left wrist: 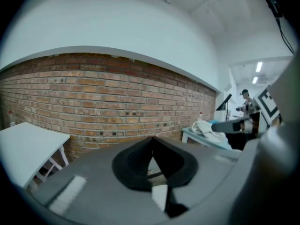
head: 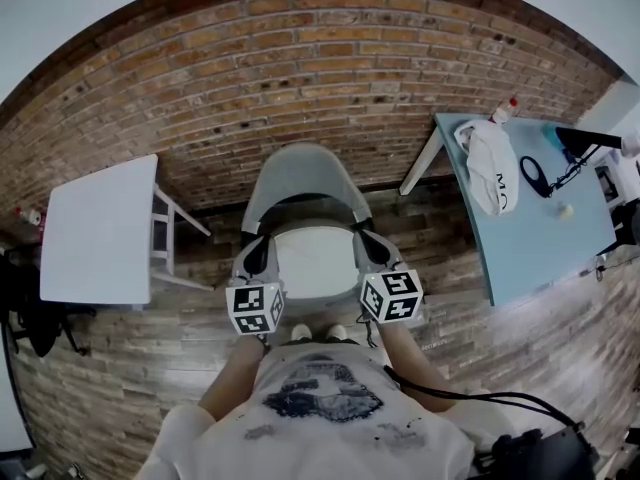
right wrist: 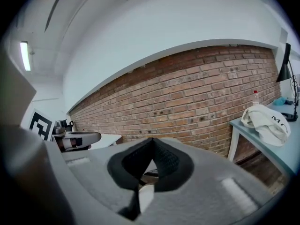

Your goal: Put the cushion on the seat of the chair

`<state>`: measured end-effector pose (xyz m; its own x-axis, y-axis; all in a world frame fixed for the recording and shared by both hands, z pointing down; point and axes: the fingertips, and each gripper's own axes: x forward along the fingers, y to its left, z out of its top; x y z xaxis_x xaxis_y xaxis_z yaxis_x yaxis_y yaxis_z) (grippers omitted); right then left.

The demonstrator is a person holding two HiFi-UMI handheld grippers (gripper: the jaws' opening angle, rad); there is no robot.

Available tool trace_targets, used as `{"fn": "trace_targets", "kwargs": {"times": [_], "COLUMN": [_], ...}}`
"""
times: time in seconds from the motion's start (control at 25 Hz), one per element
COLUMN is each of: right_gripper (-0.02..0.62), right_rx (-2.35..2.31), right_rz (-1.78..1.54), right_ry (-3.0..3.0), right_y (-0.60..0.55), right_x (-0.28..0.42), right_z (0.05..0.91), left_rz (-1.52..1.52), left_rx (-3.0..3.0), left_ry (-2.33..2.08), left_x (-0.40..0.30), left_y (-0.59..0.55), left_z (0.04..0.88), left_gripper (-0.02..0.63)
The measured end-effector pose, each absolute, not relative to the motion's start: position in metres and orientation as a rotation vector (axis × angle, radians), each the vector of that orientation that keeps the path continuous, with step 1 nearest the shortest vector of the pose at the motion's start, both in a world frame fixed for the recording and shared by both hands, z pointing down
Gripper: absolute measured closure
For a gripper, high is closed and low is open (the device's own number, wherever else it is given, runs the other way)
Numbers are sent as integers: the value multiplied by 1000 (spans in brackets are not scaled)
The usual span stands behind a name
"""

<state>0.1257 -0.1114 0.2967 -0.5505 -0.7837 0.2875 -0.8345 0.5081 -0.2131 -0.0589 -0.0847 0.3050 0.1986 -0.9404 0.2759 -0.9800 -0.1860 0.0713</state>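
A white cushion (head: 315, 263) lies on the seat of the light grey chair (head: 298, 173), which stands against the brick wall. In the head view my left gripper (head: 258, 251) hangs at the cushion's left edge and my right gripper (head: 372, 245) at its right edge. The left gripper view shows the left gripper (left wrist: 152, 142) with its black jaw tips meeting and nothing between them. The right gripper (right wrist: 151, 142) looks the same in the right gripper view: shut and empty. Both point toward the brick wall, slightly downward.
A white table (head: 100, 228) stands left of the chair. A light blue table (head: 540, 233) at the right carries a white bag (head: 493, 178), a black lamp and small items. The brick wall (head: 300, 68) is close behind the chair. A black cable trails at my right.
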Motion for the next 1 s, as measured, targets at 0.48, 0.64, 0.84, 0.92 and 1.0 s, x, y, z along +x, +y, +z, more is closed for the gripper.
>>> {"fn": "trace_targets", "kwargs": {"times": [0.48,0.64,0.84,0.92,1.0], "right_gripper": [597,597,597,597,597], "right_rx": [1386,1384,1384,1386,1389], "right_rz": [501,504,517,518,516], "right_ry": [-2597,-2601,-2603,-2603,-2603], "right_y": [-117,-116,-117,-118,-118], "right_x": [127,126,126,125,125], "right_z": [300,300,303,302,301], "left_rz": [267,269,274,271,263], "left_rx": [2248,2253,2256,2257,2260], "left_ry": [-1840,-1832,-1818,-1816,-1814], "left_x": [-52,-50,-49,-49,-48], "left_y": [-91,-89,-90,-90,-91], "left_z": [305,305,308,307,306], "left_gripper": [615,615,615,615,615]}}
